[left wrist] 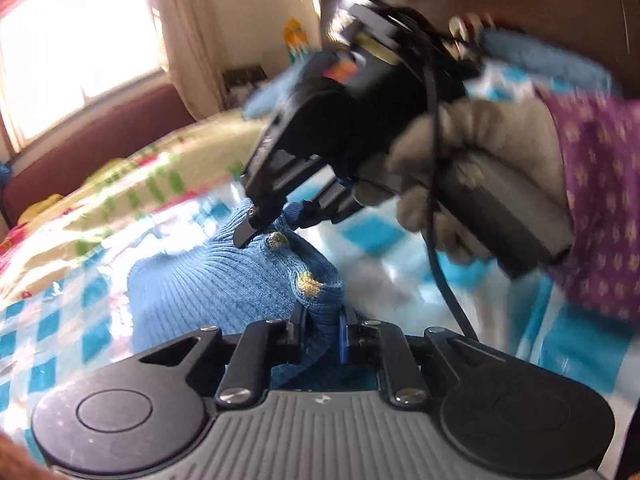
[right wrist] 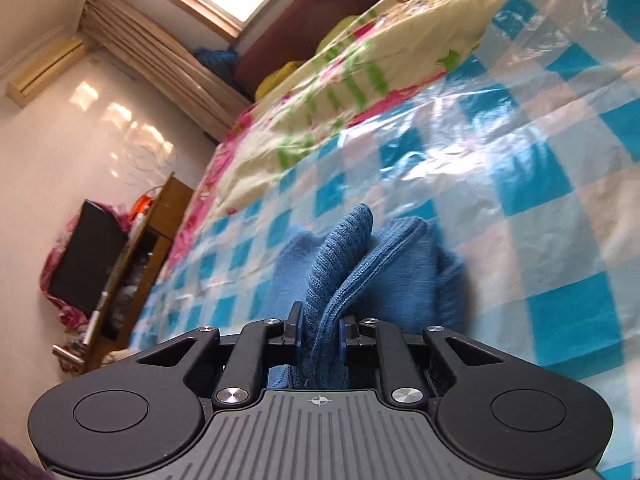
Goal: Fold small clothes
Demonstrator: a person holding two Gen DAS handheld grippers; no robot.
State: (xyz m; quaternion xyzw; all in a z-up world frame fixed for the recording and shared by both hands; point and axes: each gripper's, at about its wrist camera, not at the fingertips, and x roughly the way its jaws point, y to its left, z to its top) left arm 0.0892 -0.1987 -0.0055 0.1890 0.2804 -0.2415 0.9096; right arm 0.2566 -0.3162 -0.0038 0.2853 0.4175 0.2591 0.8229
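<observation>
A small blue ribbed knit garment [left wrist: 224, 280] with yellow spots lies bunched on the checked sheet. My left gripper [left wrist: 322, 316] is shut on one edge of it, the knit pinched between the pads. Across from it, my right gripper [left wrist: 276, 222], held by a grey-gloved hand [left wrist: 460, 148], pinches the far part of the same garment. In the right wrist view the right gripper [right wrist: 319, 320] is shut on a ridge of the blue knit [right wrist: 348, 248], which rises in two folds beyond the fingers. The rest of the garment spreads flat behind.
A shiny blue-and-white checked plastic sheet [right wrist: 520, 184] covers the bed. A floral quilt [right wrist: 340, 80] is heaped toward the dark red headboard [right wrist: 320, 12]. A wooden cabinet [right wrist: 152, 232] stands beside the bed. A purple sleeve [left wrist: 600, 200] and a black cable [left wrist: 444, 280] cross the right side.
</observation>
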